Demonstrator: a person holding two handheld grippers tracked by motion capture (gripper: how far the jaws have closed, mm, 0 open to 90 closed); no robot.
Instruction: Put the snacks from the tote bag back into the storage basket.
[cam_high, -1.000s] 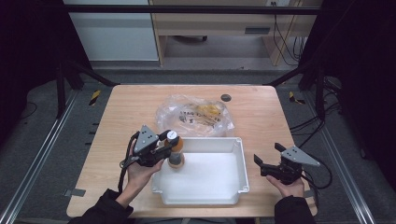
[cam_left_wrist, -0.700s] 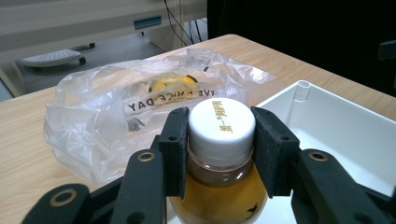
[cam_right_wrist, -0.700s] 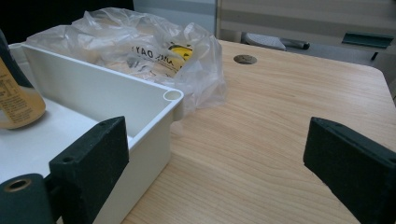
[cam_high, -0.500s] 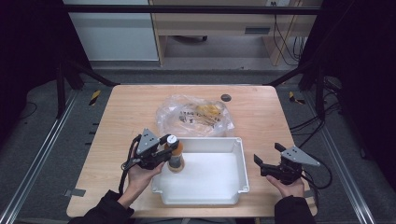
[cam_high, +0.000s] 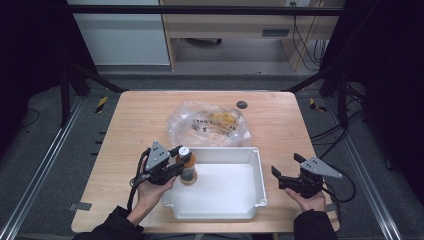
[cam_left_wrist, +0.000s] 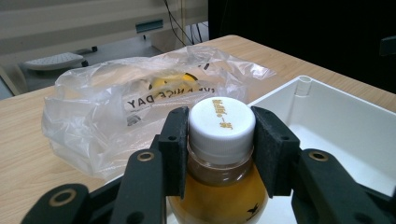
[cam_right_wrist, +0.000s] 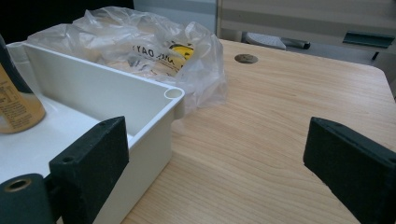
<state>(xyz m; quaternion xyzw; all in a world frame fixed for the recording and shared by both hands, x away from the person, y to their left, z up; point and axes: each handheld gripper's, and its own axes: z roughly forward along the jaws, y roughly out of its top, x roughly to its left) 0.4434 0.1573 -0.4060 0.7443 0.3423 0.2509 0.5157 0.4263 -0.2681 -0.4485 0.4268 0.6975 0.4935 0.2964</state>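
A small bottle of amber liquid with a white cap (cam_left_wrist: 222, 120) stands upright at the left end of the white bin (cam_high: 252, 205); the bottle (cam_high: 187, 167) is also in the high view. My left gripper (cam_left_wrist: 219, 140) is shut on its neck just under the cap, both pads pressed against it. My right gripper (cam_high: 286, 170) hangs open over bare wood to the right of the bin, nothing between its jaws. In the right gripper view the bottle's lower body (cam_right_wrist: 16, 112) rests on the bin floor.
A crumpled clear plastic bag (cam_high: 207, 125) with yellow items inside lies just behind the bin, touching its far rim. A small dark round disc (cam_high: 242, 104) sits near the table's far edge. Bare wood stretches right of the bin (cam_right_wrist: 261, 140).
The left gripper has carried the bottle slightly nearer and lower, into the bin's left end. The right gripper has not moved.
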